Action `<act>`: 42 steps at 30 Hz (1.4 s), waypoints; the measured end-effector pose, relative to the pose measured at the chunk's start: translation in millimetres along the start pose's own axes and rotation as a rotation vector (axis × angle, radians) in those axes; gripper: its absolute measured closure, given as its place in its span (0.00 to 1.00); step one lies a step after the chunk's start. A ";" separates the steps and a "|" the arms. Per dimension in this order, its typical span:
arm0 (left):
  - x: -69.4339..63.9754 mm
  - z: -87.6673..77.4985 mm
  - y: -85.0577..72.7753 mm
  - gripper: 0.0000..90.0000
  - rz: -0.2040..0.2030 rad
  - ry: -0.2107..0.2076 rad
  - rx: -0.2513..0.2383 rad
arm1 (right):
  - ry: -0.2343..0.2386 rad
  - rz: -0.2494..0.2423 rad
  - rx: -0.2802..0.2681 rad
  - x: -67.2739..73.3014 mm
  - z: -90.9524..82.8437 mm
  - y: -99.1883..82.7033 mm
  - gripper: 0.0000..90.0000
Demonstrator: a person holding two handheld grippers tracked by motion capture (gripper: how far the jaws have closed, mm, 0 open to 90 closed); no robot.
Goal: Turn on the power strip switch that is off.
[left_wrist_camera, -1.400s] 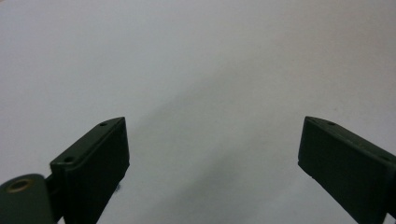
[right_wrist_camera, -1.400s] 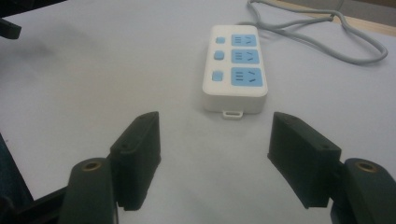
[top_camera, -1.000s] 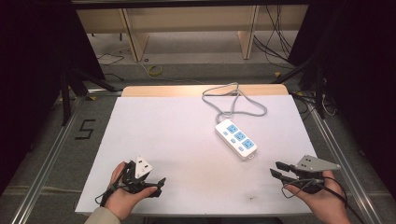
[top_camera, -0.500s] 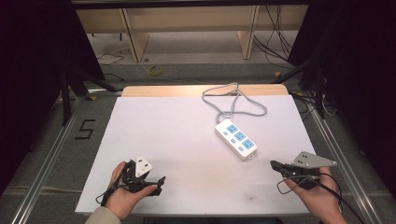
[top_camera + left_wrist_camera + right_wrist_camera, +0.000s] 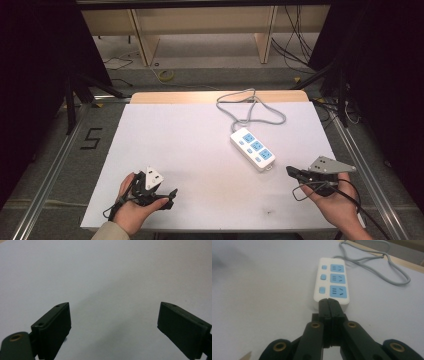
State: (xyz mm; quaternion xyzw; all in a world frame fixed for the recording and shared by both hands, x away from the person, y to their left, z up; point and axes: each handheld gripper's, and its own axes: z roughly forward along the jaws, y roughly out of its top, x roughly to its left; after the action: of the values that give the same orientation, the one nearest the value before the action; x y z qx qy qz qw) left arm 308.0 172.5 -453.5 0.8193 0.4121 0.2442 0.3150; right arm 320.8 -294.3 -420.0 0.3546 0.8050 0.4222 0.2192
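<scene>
— Since a second ago, what has moved?

— Mostly the right gripper (image 5: pixel 291 171): its jaws stood apart then, have been closing, and now press flat together with nothing between them. The hand itself has barely shifted. The left side looks the same as before.

— Start big. What is the layout?

— A white table (image 5: pixel 190 140) runs from the near edge to a strip of bare wood at the far edge. On its right half, slightly far of middle, lies a white power strip (image 5: pixel 252 148) with three blue sockets, set diagonally; its grey cord (image 5: pixel 250 107) loops toward the far edge.

— How is the right hand posed?

— The right hand (image 5: pixel 335 200) comes in at the near right corner, palm up under the tool, grey plate on top, closed tips aimed left and far at the strip's near end. In the right gripper view the tips (image 5: pixel 329 305) sit just short of that end, near the largest-looking socket; whether they touch it I cannot tell.

— And the left?

— The left hand (image 5: pixel 135 207) rests at the near left, cupping the left gripper (image 5: pixel 167 195), which points right along the table. Its jaws are spread wide over bare table, holding nothing.
</scene>
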 end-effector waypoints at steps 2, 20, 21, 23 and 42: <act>0.0 0.1 0.1 0.12 0.000 0.000 0.000 | 0.000 -0.001 -0.001 -0.2 1.1 1.5 1.00; -0.8 0.0 0.4 0.12 0.000 -0.001 -0.005 | 0.007 -0.004 0.004 1.1 14.7 15.4 1.00; -0.8 0.0 0.5 0.12 0.001 -0.001 -0.005 | 0.008 -0.005 0.002 1.1 15.7 15.9 1.00; -0.9 0.1 0.5 0.12 0.001 -0.002 -0.005 | 0.008 -0.005 0.004 1.0 17.2 17.0 1.00; -1.4 0.5 0.8 0.13 0.001 -0.004 -0.006 | 0.011 0.000 0.013 -0.9 31.0 27.7 1.00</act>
State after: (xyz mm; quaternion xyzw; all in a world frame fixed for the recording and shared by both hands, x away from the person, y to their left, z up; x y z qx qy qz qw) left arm 308.1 170.8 -453.5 0.8189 0.4105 0.2441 0.3182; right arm 352.3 -267.9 -413.8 0.3538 0.8089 0.4188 0.2126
